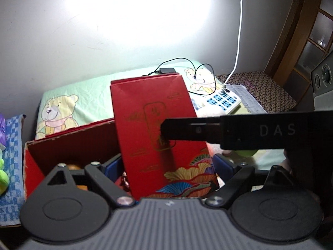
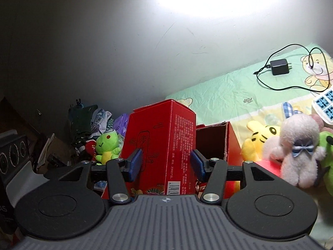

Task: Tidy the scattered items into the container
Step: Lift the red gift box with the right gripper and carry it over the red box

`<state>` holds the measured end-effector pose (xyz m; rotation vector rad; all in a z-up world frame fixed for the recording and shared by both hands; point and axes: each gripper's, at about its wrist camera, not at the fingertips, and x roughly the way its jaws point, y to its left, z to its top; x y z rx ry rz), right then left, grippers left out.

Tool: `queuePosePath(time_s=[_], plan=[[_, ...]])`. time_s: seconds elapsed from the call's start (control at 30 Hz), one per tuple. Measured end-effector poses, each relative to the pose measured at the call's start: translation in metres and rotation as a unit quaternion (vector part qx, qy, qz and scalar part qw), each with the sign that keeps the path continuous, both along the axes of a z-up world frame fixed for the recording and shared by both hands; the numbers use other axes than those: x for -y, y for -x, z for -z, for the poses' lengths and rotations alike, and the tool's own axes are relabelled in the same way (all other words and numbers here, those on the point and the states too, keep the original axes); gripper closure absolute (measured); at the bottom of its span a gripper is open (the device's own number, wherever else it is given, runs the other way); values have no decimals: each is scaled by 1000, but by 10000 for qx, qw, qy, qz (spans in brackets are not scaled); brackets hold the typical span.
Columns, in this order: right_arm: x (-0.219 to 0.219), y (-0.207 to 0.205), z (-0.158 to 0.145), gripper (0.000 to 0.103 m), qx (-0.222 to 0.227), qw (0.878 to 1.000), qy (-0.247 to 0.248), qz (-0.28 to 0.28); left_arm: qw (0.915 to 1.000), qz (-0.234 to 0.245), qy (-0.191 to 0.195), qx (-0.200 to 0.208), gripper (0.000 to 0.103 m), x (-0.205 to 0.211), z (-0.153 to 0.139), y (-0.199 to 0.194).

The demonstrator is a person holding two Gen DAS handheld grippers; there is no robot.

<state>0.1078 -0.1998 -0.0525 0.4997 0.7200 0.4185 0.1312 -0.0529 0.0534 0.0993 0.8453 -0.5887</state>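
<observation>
A tall red gift box (image 1: 154,129) with gold print stands tilted inside the open red cardboard container (image 1: 62,145). My left gripper (image 1: 168,166) has its blue pads on both sides of the box's lower part, wide apart, and grip contact is unclear. My right gripper (image 2: 166,162) also straddles the red gift box (image 2: 164,145), its blue pads (image 2: 135,162) apart from the box sides. The right gripper's black body (image 1: 249,131) crosses the left wrist view. An orange item (image 1: 73,167) lies in the container.
Plush toys lie on the bed: a yellow one (image 2: 260,141), a white rabbit (image 2: 299,152), a green frog (image 2: 107,145). A charger with its cable (image 2: 280,66), a white keypad device (image 1: 224,101) and a speaker (image 1: 322,83) are nearby. A wall is behind.
</observation>
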Motion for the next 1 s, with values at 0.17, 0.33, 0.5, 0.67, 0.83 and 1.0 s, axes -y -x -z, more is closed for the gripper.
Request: queuePosePath(time_s=[0.17,0.33,0.5,0.67,0.83,1.0], plan=[[-28,-26,15,48,-206,9994,235,-144,9994,-34,-60,-347,13,-24,21,-35],[-48,-46,35,48,-527,9976,377,-234,9974,-10,-140,-710,13,-38,46,-57],[-60,-60,59,48,-994,9940,360,-295,9926,60,-308,-1170,13,-45,71,-72],[-69,-77,79,48,-1505,9867,359,-487,9858,-15,-599,-1570,14,-45,94,-86],[-75,-94,96,48,-1942,9765,546,-756,9756,-96,-816,-2035,14,-41,117,-103],[-76,-112,110,48,-2463,9626,551,-982,9653,-180,-1089,-2369,14,-35,134,-116]])
